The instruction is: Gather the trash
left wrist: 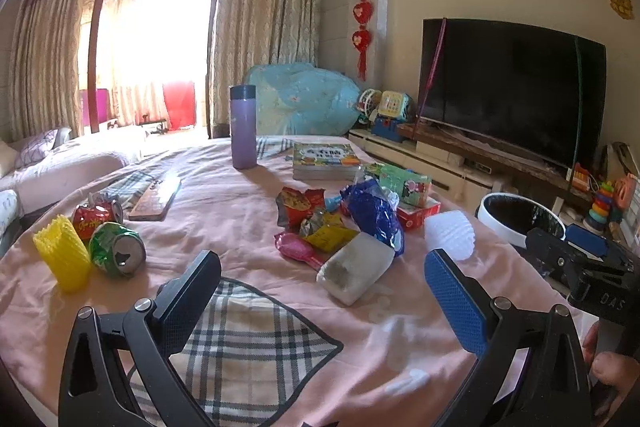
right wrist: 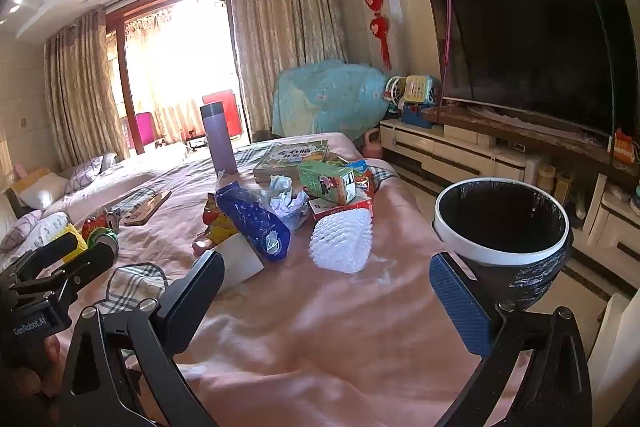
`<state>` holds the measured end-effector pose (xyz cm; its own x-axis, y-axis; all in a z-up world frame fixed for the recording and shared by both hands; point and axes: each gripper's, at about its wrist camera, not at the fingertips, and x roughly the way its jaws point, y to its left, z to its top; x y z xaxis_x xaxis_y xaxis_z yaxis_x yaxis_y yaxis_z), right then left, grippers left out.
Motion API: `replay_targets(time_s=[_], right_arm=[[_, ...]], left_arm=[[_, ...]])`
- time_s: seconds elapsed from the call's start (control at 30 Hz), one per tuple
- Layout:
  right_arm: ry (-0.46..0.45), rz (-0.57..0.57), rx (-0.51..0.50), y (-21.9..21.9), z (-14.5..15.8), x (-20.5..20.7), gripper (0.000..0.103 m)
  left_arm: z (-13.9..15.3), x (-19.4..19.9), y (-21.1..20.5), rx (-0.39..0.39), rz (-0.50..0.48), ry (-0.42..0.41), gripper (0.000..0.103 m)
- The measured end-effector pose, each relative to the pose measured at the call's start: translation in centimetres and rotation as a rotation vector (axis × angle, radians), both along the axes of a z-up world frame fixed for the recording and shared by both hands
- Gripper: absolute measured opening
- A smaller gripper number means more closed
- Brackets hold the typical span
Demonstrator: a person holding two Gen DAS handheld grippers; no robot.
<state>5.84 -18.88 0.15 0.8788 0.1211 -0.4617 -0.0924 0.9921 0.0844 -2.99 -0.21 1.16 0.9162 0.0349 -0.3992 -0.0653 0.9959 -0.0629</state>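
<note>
trash (left wrist: 340, 223) heaped on surface (left wrist: 224, 211), bin (right wrist: 500, 227) beside; left hand-held gripper (left wrist: 320, 291) and right hand-held gripper (right wrist: 326, 295) both agape, empty; foam sleeve (right wrist: 342, 241) may squash and slip; cans (left wrist: 116, 247) could roll

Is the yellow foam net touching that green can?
Touching. In the left wrist view the yellow foam net stands pressed against the green can, no gap between them.

1. two crushed cans: a red can (left wrist: 98, 215) and a green can (left wrist: 117, 248).
2. two foam fruit nets: a yellow net (left wrist: 63, 257) and a white net (right wrist: 342, 241).
3. one purple flask (left wrist: 243, 127).
4. one trash bin (right wrist: 502, 227).
5. one blue plastic bag (left wrist: 374, 213).
6. one wooden board (left wrist: 156, 197).
</note>
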Motion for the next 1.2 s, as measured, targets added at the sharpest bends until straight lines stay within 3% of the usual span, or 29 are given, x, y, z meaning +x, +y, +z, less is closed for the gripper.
replay_targets(time_s=[0.23, 1.2], right_arm=[[-0.054, -0.024, -0.017, 0.1, 0.2, -0.7, 0.103], [-0.058, -0.034, -0.025, 0.2, 0.1, -0.8, 0.103]], left_arm=[[-0.2, 0.0, -0.1, 0.015, 0.023, -0.019, 0.102], [-0.5, -0.2, -0.3, 0.032, 0.017, -0.029, 0.102]])
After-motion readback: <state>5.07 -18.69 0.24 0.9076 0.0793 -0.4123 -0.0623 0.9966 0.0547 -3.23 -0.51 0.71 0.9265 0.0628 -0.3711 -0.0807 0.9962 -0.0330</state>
